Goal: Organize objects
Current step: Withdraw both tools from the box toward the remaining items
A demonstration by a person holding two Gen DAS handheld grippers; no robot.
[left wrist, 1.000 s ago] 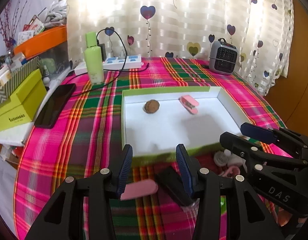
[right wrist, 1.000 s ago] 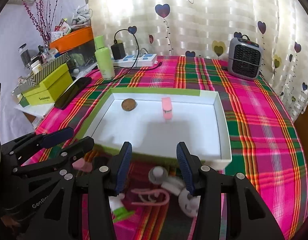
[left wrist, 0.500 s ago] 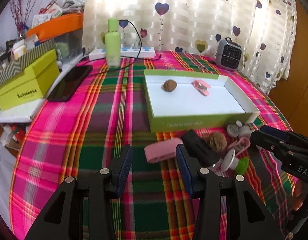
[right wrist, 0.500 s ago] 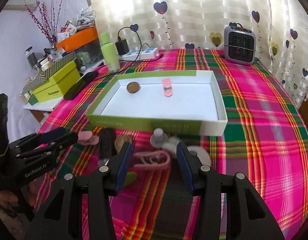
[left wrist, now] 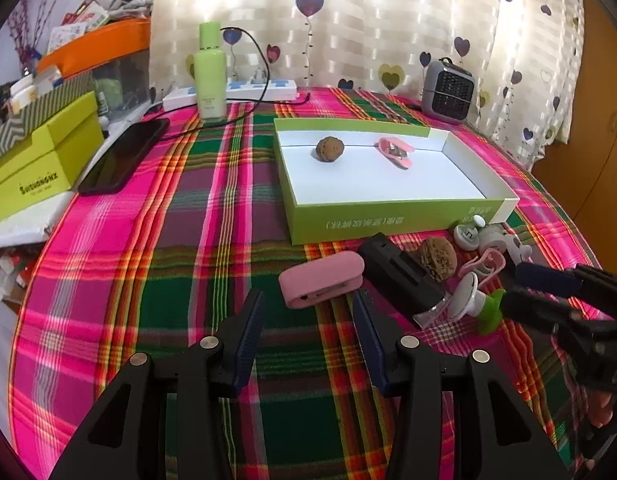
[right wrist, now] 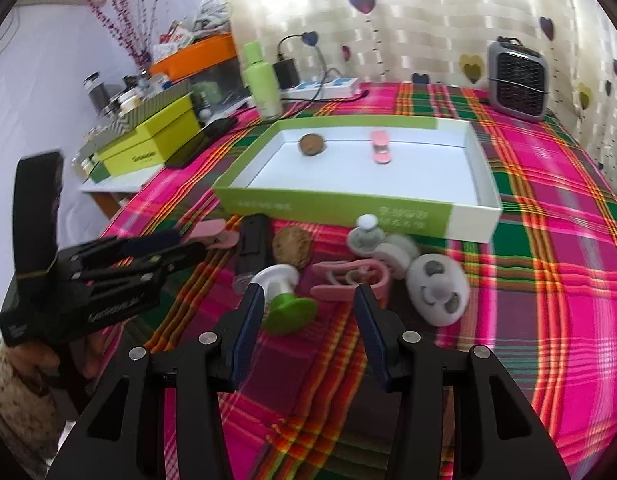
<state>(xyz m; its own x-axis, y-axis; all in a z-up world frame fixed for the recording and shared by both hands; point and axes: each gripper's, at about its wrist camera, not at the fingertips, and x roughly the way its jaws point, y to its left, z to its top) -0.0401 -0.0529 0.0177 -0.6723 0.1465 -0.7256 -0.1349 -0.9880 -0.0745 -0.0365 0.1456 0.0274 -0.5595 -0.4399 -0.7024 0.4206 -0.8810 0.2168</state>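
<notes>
While a plaid tablecloth [left wrist: 196, 240] in pink, green and red covers the whole table, the biggest thing on it is a shallow green box [left wrist: 388, 220] with a white inside, lying open near the middle. To its left, at the table's edge, sit a lime-green carton [left wrist: 40, 168], a dark phone [left wrist: 122, 156] and a tall pale-green bottle [left wrist: 209, 72], with a white power strip [left wrist: 244, 90] behind; a small grey heater [left wrist: 447, 90] stands at the far right by the heart-patterned curtain [left wrist: 348, 20]. Inside the box, toward its far wall, lie a walnut [left wrist: 329, 149] and a pink clip [left wrist: 395, 152], apart from each other. Just in front of the box's near wall the loose things are huddled: a pink stapler-like case [left wrist: 322, 278] furthest left, a black oblong device [left wrist: 400, 276] touching it, a second walnut [left wrist: 438, 258] beside that, then a pink carabiner-style clip [right wrist: 348, 276], a white-and-green stopper [right wrist: 286, 300] and some white round pieces [right wrist: 436, 288]. Both tongs hang over the cloth with nothing in them. The left gripper [left wrist: 308, 312] has its jaws parted, and the pink case lies just beyond the fingertips, not between the pads. The right gripper [right wrist: 308, 308] is likewise spread, its fingertips flanking the near edge of the carabiner clip and the green stopper base without pressing on either. A hand [right wrist: 40, 360] grasps the left tool's handle in the right wrist view.
</notes>
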